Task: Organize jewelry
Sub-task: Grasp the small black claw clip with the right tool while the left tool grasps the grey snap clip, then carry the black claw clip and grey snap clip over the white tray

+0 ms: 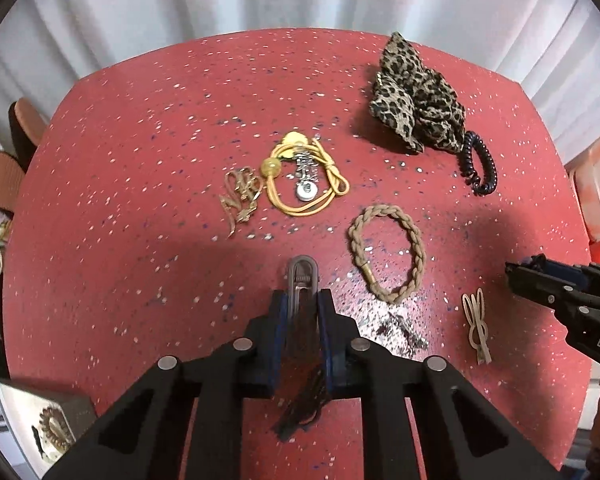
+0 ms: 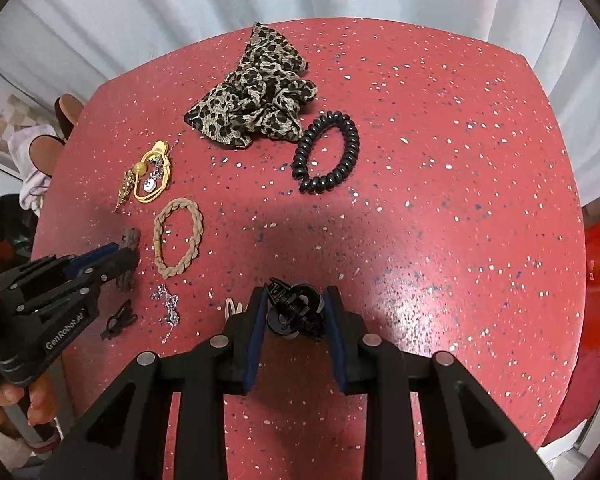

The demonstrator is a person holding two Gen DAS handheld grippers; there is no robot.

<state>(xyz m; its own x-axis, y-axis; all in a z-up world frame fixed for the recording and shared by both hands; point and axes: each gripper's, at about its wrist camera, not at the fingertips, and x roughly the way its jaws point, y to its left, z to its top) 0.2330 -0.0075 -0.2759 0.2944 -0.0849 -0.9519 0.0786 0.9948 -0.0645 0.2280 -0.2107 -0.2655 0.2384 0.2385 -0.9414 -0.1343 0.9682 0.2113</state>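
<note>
Red speckled table (image 1: 140, 128); white curtain (image 1: 180, 0) behind; possibly sandals (image 1: 4, 176) left.

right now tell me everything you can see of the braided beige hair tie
The braided beige hair tie is a closed loop of plaited tan cord, apparently elastic fabric, joined by a short brass-coloured sleeve at its lower left. It lies flat in a rough oval on the red speckled table, loose and touched by nothing, right of the left gripper and below the yellow elastic tie.
</note>
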